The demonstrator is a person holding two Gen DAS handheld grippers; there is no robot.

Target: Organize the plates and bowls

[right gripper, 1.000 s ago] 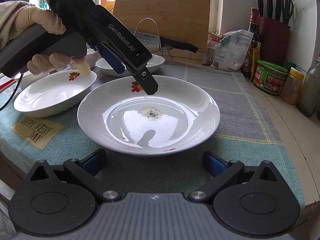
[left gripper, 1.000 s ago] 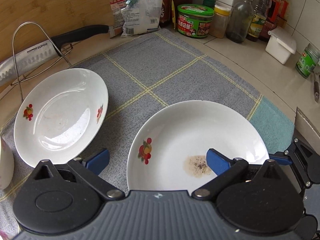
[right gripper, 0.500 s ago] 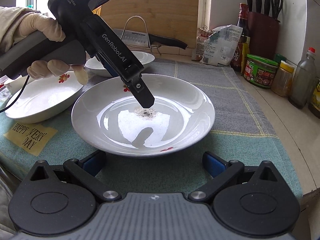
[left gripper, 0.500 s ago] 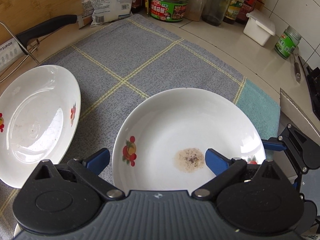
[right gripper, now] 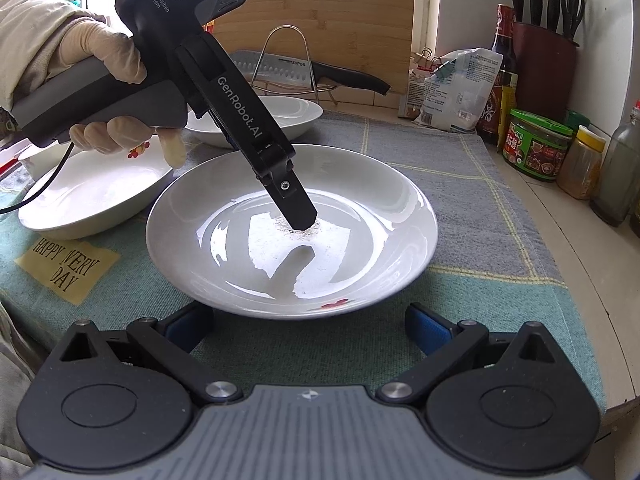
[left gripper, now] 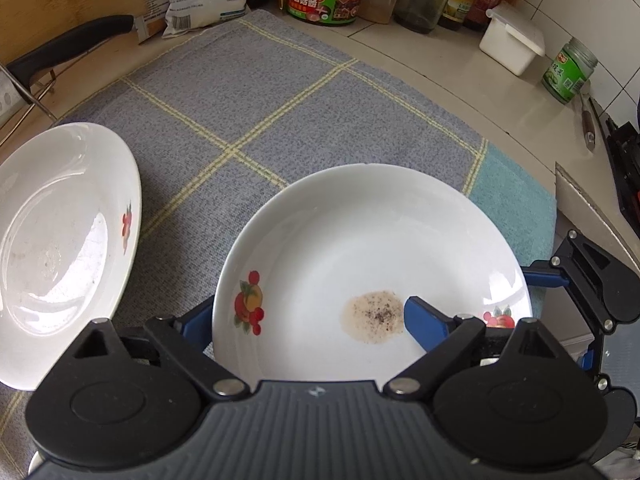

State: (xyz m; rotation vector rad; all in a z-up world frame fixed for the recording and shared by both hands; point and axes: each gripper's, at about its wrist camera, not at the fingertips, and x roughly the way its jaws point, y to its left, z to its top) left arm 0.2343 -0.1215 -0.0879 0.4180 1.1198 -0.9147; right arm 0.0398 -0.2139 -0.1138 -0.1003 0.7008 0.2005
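Far left, right wrist view: one white plate w/ fruit print [right gripper: 94, 196] sits on the cloth-covered bench [right gripper: 472, 216], beside a yellow "HAPPY VERY DAY" label [right gripper: 66, 264]. A second shallow plate [right gripper: 260, 120] lies behind it, near the knife rack [right gripper: 292, 60].

Centre: the soiled plate [right gripper: 292, 236], w/ a patch of speckled residue [left gripper: 372, 316] in its well, rests flat on the cloth, nearest the bench front edge.

Left hand-held gripper [left gripper: 306, 314]: fingers spread wide. One blue pad [left gripper: 424, 320] is inside the well, just beside the residue; the other sits outside and below the plate's near-left rim. Jaws thus straddle the rim, not yet pinching. In the right wrist view the inner finger tip appears at or touching the plate surface; contact can't be confirmed.

Right hand-held gripper [right gripper: 308, 326]: fingers spread, holding nothing, low at the bench front edge, just short of the soiled plate's near rim.

Step in hand, judged: grasp of the soiled plate by its rim, approach done, closure pending.

Next move calls for: close left jaws on the rim, firm grip as glazed surface likely slippery; lift level, then carry toward the other plates for stacking. Risk: plate tipping from a one-sided hold; right unit is placed to support.
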